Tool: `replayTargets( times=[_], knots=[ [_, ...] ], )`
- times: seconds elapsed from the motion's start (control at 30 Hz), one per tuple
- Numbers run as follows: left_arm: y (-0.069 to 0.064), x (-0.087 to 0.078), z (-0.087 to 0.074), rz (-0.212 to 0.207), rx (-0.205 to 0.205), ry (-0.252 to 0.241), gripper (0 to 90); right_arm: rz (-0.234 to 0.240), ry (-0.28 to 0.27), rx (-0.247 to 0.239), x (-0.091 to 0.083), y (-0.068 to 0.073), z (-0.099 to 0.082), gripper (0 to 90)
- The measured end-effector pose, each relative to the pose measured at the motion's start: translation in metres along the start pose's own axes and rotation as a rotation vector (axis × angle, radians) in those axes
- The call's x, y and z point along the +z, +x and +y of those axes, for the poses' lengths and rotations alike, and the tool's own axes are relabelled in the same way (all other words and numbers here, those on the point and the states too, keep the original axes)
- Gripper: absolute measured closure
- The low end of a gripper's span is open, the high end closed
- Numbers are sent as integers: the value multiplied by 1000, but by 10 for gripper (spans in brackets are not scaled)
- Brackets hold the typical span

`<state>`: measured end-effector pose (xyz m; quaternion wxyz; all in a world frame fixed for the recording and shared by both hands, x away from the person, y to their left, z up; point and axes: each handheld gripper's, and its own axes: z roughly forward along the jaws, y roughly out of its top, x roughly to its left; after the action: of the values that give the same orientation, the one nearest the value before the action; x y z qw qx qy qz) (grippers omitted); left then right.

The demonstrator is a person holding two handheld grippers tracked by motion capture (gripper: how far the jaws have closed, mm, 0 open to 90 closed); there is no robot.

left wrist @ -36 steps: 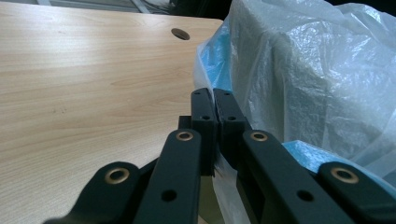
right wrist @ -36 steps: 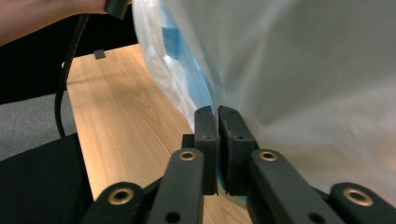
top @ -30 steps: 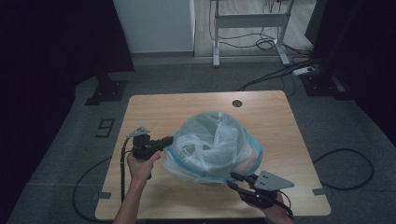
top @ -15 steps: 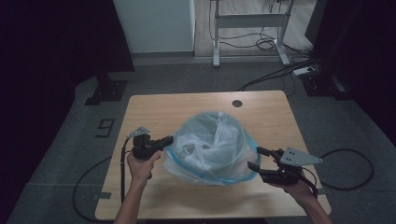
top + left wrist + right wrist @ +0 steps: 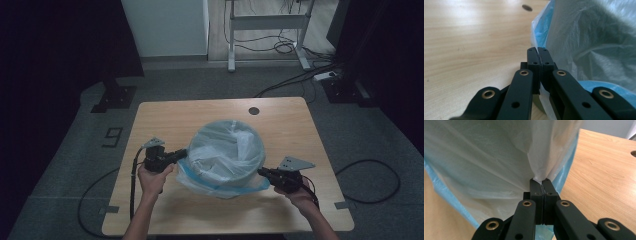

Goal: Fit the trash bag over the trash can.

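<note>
The left tongs [image 5: 182,152] are clamped on the left edge of a clear plastic bag [image 5: 225,155] with a blue hem, which sits mid-tabletop [image 5: 165,120] over what looks like a round bin. At the bag's right edge the right tongs [image 5: 262,172] have just closed, pinching a fold of film. Pulling from opposite sides likely stretches the mouth wide. The mouth faces up; the stretch runs left-right.
</note>
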<state>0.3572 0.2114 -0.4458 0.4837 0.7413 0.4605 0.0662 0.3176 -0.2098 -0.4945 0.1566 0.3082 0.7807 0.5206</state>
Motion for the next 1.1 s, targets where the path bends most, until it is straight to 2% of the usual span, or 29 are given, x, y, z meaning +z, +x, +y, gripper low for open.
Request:
replayTargets(
  times=[0.2, 0.53, 0.73, 0.87, 0.93, 0.97, 1.03, 1.1],
  knots=[
    [2, 16, -5, 9, 1, 56, 891, -30, -17, 45, 12, -7, -8, 884],
    [-4, 21, -9, 12, 25, 62, 888, -48, -24, 73, 25, -11, -12, 883],
    [1, 25, -13, -1, -8, 62, 886, -54, -16, 86, 29, -12, -16, 875],
    [3, 26, -15, 1, -14, 72, 882, -65, 5, 82, 33, -12, -18, 868],
    [3, 25, -15, 1, -12, 67, 871, -74, 7, 82, 34, -12, -18, 844],
    [3, 23, -15, 9, 1, 55, 853, -81, 6, 85, 33, -12, -18, 813],
    [3, 13, -16, 26, 10, 1, 740, -109, -18, 89, 29, -12, -18, 733],
    [4, 0, -16, 27, 13, -67, 656, -108, -53, 102, 21, -12, -18, 661]
  ],
)
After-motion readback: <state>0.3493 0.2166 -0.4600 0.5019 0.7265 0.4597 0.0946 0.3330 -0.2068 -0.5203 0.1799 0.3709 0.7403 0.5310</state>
